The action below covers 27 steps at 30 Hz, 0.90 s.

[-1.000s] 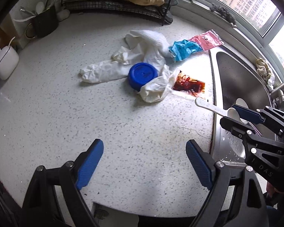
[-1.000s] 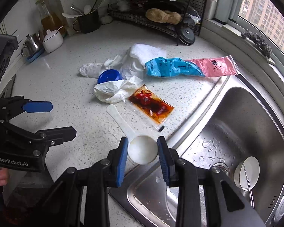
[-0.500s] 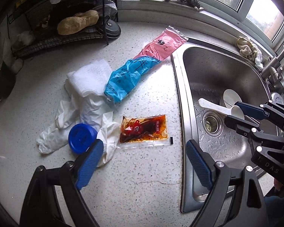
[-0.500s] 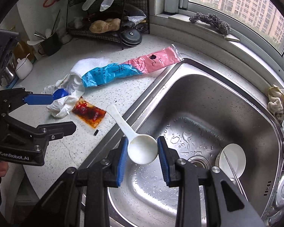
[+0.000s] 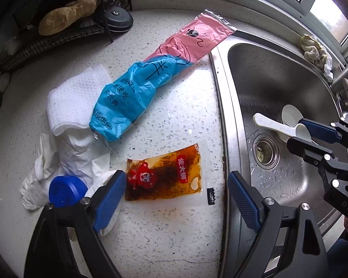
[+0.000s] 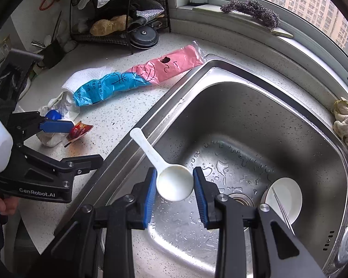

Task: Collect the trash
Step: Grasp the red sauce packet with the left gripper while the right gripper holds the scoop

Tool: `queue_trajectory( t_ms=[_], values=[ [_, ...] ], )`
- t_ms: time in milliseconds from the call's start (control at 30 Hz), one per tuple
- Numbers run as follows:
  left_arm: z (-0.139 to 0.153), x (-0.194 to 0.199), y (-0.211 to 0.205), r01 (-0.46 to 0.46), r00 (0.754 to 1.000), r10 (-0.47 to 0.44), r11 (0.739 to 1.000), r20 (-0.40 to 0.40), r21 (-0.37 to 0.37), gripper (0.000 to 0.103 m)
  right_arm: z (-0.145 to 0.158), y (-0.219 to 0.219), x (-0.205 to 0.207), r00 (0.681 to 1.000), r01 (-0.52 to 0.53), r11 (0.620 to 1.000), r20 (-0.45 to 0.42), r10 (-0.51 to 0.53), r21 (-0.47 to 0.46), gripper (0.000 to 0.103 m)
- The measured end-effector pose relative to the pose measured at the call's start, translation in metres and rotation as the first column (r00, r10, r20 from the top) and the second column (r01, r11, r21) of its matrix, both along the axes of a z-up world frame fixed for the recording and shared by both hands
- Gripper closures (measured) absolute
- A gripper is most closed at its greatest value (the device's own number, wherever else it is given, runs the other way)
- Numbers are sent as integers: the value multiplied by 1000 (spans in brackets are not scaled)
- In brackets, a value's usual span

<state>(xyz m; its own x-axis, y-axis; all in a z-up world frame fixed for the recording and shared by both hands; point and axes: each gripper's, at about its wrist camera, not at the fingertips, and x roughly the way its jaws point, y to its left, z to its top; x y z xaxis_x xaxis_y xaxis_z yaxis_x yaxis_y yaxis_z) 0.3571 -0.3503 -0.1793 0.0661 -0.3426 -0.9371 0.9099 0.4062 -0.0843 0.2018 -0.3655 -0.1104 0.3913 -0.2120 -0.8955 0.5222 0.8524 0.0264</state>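
My right gripper point(image 6: 174, 186) is shut on the bowl of a white plastic spoon point(image 6: 164, 171) and holds it over the steel sink point(image 6: 220, 74); the spoon point(image 5: 273, 125) also shows in the left wrist view. My left gripper point(image 5: 176, 197) is open and empty, low over the counter, its fingers either side of a brown sauce packet point(image 5: 164, 173). A blue lid point(image 5: 66, 191), crumpled white tissue point(image 5: 74, 125) and a blue and pink plastic bag point(image 5: 150, 81) lie beyond it.
A white dish point(image 6: 284, 198) with a thin metal utensil lies in the sink by the drain point(image 5: 265, 151). A wire rack point(image 6: 127, 23) stands at the back of the counter. A rag point(image 6: 345, 122) sits on the sink's far rim. The tap point(image 5: 345, 85) stands behind the sink.
My right gripper has carried the spoon from the counter edge out over the sink basin. My left gripper has moved towards the sauce packet and now straddles it.
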Motion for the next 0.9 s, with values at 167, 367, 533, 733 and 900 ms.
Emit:
queue_trajectory(
  t_ms=[167, 367, 533, 733, 900],
  values=[
    [0, 3, -12, -21, 1000, 21, 1000, 0, -20, 17, -2, -7, 1, 1000, -9, 1000, 6, 9, 9, 73],
    [6, 5, -17, -30, 999, 30, 998, 13, -46, 85, -1, -15, 1, 1000, -8, 1000, 16, 8, 18, 73],
    [6, 5, -6, -24, 1000, 25, 997, 13, -67, 93, -1, -13, 3, 1000, -18, 1000, 20, 18, 19, 73],
    [14, 2, 14, -35, 999, 38, 995, 24, -91, 98, 4, -4, 5, 999, -34, 999, 27, 34, 7, 73],
    [23, 1, 39, -64, 997, 68, 990, 24, -122, 98, 10, 10, 7, 998, -54, 999, 37, 54, -1, 73]
  ],
)
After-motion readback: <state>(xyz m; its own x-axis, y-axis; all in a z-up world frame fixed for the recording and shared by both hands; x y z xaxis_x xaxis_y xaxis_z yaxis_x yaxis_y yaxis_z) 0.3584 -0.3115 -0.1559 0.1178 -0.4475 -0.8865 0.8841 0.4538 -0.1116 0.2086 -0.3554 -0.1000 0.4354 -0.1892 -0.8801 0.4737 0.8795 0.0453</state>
